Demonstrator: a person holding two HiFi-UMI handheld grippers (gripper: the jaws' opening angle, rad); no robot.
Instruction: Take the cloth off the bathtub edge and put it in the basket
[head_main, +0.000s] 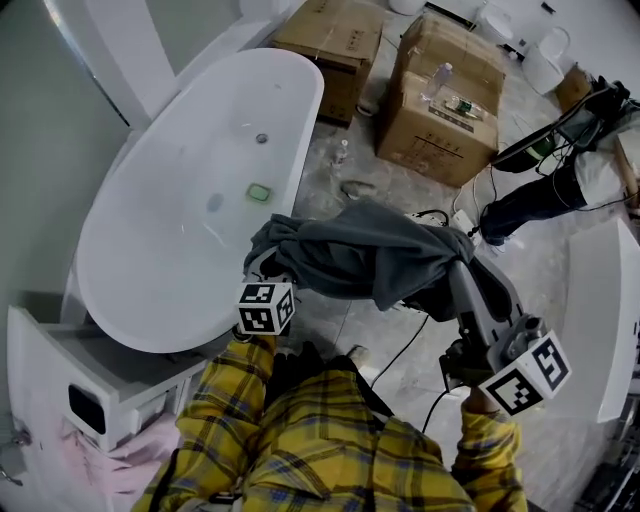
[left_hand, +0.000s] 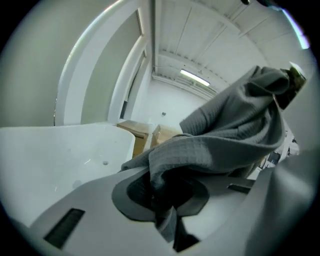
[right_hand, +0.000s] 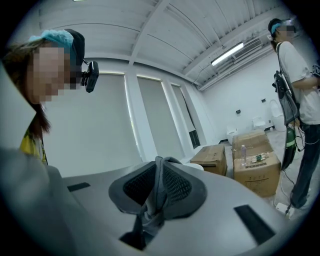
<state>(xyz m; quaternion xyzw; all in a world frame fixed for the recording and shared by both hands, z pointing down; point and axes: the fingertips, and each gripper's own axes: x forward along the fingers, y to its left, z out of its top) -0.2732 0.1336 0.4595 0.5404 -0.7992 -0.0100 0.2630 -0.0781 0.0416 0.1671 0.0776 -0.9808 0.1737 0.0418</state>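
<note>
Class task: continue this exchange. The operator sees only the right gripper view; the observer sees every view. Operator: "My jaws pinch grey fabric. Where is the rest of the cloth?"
Observer: In the head view the grey cloth spans from your right gripper across to the left gripper, beside the bathtub.
Operator: Does the left gripper actually hold it?
Observer: Yes. Its own view shows the jaws shut on a fold of the cloth.
Operator: Is anything left in the tub?
Observer: A small green object lies on its floor.
</note>
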